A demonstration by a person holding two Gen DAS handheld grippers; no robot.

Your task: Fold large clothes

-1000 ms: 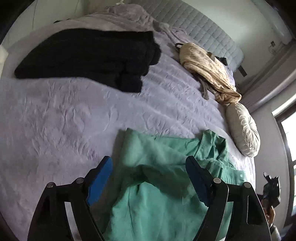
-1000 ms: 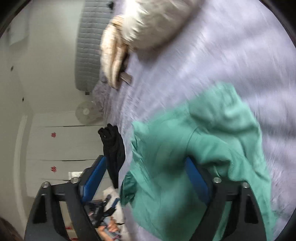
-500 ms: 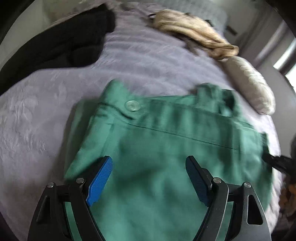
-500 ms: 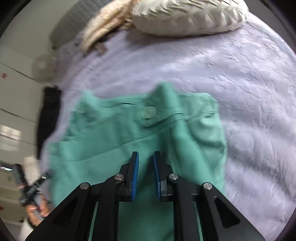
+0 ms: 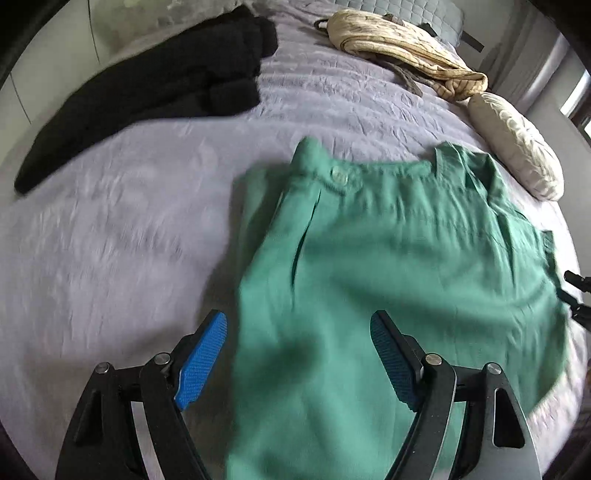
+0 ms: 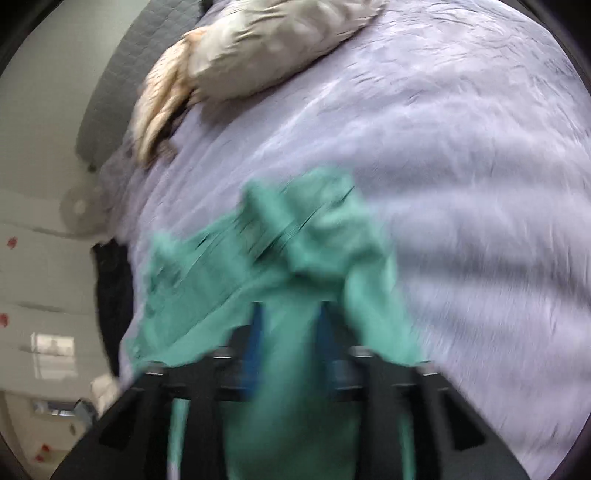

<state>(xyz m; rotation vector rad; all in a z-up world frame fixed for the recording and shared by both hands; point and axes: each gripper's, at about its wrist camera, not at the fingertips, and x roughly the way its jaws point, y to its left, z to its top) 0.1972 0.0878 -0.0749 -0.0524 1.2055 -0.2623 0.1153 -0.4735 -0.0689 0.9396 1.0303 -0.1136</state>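
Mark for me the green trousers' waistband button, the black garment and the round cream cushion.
Waistband button [image 5: 339, 175], left wrist view, centre of the button.
Black garment [image 5: 155, 85], left wrist view, middle of the dark pile.
Round cream cushion [image 5: 517, 144], left wrist view, its pleated face.

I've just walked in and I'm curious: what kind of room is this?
Most likely a bedroom. A wide bed with a lilac bedspread fills the view, with a grey quilted headboard behind it and a cream pillow near its edge. Clothes lie on it, including a green garment.
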